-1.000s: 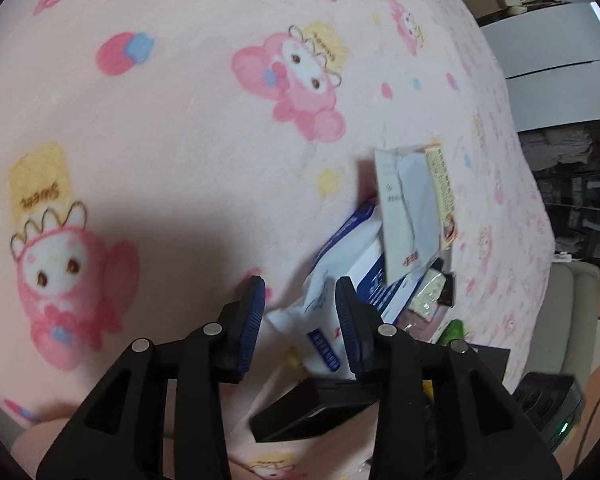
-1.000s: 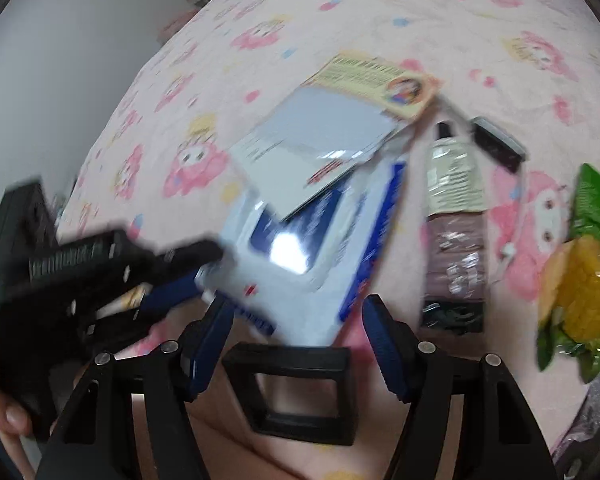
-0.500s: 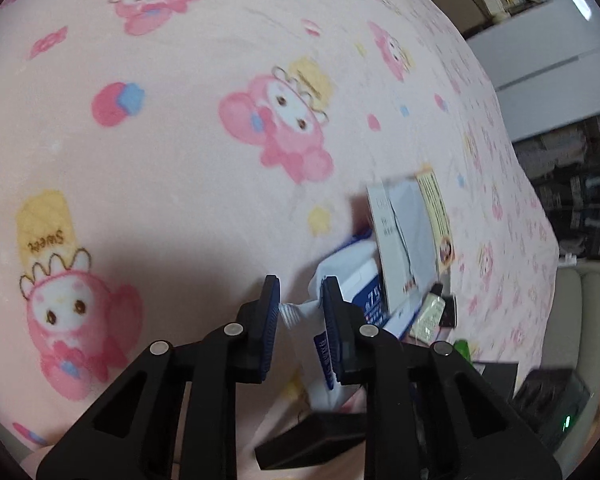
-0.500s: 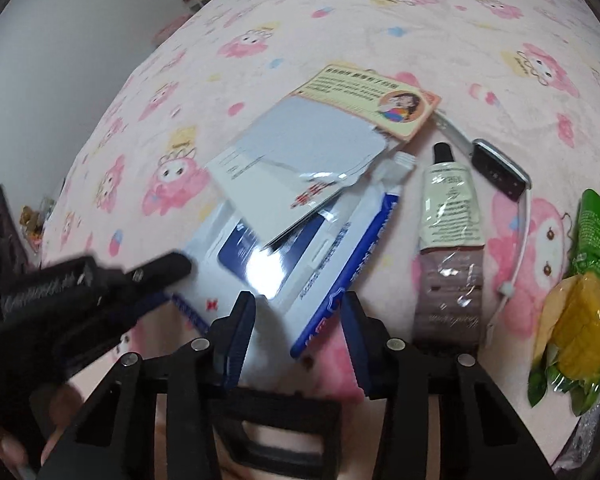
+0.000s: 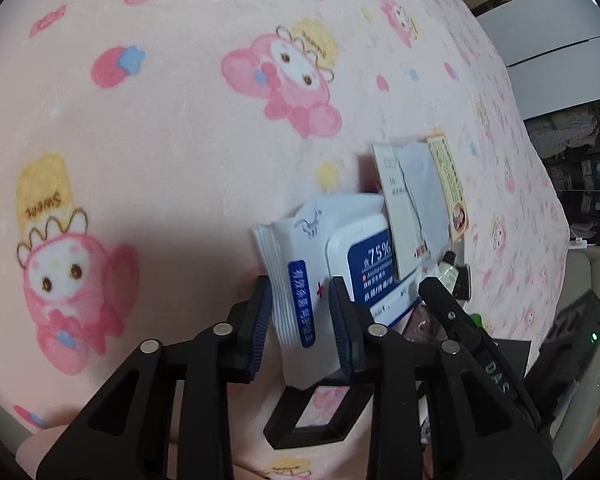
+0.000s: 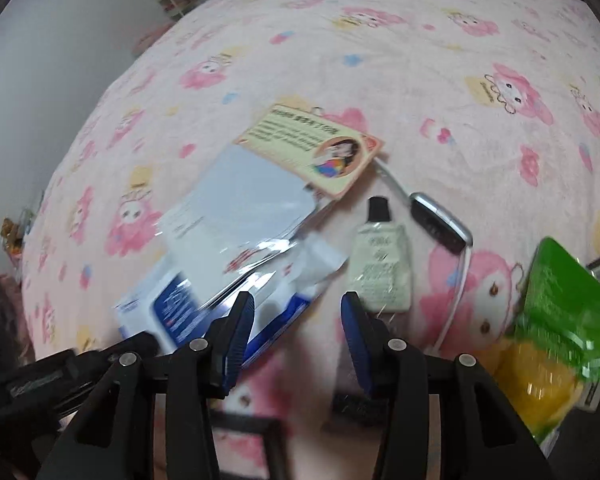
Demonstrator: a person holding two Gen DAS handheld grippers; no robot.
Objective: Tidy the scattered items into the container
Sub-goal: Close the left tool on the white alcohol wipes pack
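The left claw [image 5: 302, 312] is clamped on the crimped end of a white-and-blue wet wipes pack [image 5: 340, 256], its blue pads pressing both faces. The right claw [image 6: 298, 334] stands open, nothing between its fingers; the far end of the pack [image 6: 220, 296] lies just beside its left finger. On the pack rests one flat grey packet with a yellow illustrated header card [image 6: 260, 196]. Beside it, on the pink cartoon-print bed cover [image 6: 420, 60], lie one small cream tube with a black cap [image 6: 382, 268], one black-and-silver device on a white cord [image 6: 440, 222], and one green-and-yellow snack bag [image 6: 556, 328]. A black frame [image 5: 320, 412] sits under the left claw; whether it is the container cannot be told.
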